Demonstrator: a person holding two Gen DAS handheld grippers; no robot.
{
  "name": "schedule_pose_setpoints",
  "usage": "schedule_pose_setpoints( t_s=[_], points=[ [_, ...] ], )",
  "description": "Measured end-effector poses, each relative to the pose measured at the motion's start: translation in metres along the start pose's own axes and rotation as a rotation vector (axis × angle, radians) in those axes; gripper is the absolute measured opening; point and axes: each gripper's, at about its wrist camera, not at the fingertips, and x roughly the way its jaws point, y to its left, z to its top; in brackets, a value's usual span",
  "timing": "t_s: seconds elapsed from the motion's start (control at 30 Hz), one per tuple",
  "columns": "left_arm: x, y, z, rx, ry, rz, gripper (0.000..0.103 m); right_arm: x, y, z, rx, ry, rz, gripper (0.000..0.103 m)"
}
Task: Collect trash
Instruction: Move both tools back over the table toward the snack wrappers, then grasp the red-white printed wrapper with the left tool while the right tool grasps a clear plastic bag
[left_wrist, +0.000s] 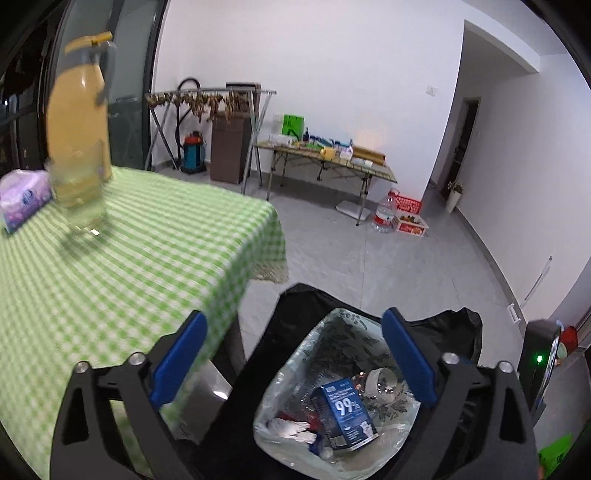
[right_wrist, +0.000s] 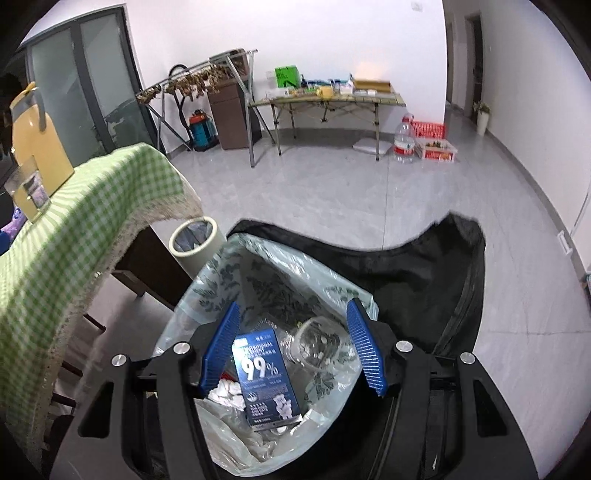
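Observation:
A trash bag with a pale leaf-print liner (left_wrist: 343, 332) (right_wrist: 266, 273) stands open on the floor inside a black outer bag (left_wrist: 295, 306) (right_wrist: 424, 266). In it lie a dark blue box printed "99%" (left_wrist: 347, 413) (right_wrist: 264, 376), a clear plastic cup (left_wrist: 380, 380) (right_wrist: 314, 347) and crumpled white tissue (left_wrist: 291, 428) (right_wrist: 227, 393). My left gripper (left_wrist: 295, 350) hangs over the bag's near-left rim, jaws spread wide, with nothing between them. My right gripper (right_wrist: 293, 347) hovers straight above the bag's mouth, jaws apart and empty; the box and cup lie below them.
To the left is a table with a green checked cloth (left_wrist: 129, 258) (right_wrist: 74, 229), bearing a yellow pitcher (left_wrist: 79, 129) and a purple tissue pack (left_wrist: 24, 199). A small cream bin (right_wrist: 195, 243) stands by the table's corner. A folding table (left_wrist: 332, 162) lines the back wall.

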Motion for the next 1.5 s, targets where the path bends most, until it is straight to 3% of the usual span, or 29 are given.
schedule_pose_setpoints(
  t_s=[0.33, 0.73, 1.0, 1.23, 1.33, 1.37, 1.47, 1.5],
  points=[
    [-0.1, 0.052, 0.009, -0.035, -0.166, 0.073, 0.096, -0.047, 0.061, 0.021, -0.1, -0.127, 0.073, 0.06],
    [-0.196, 0.126, -0.005, -0.11, -0.266, 0.25, 0.096, -0.108, 0.154, 0.018, -0.263, -0.249, 0.202, 0.065],
    [-0.256, 0.19, -0.027, -0.167, -0.272, 0.426, 0.096, -0.131, 0.204, 0.008, -0.361, -0.278, 0.296, 0.067],
    [-0.302, 0.264, -0.06, -0.115, -0.199, 0.643, 0.096, -0.138, 0.24, -0.008, -0.42, -0.266, 0.373, 0.067],
    [-0.306, 0.303, -0.077, -0.147, -0.106, 0.729, 0.095, -0.142, 0.253, -0.016, -0.448, -0.256, 0.398, 0.067],
    [-0.307, 0.318, -0.082, -0.171, -0.081, 0.746, 0.092, -0.142, 0.257, -0.019, -0.456, -0.252, 0.404, 0.067],
    [-0.307, 0.349, -0.094, -0.245, -0.038, 0.754, 0.067, -0.143, 0.267, -0.026, -0.481, -0.243, 0.413, 0.067],
    [-0.307, 0.358, -0.099, -0.274, -0.029, 0.744, 0.054, -0.144, 0.269, -0.028, -0.487, -0.241, 0.414, 0.067]
  ],
)
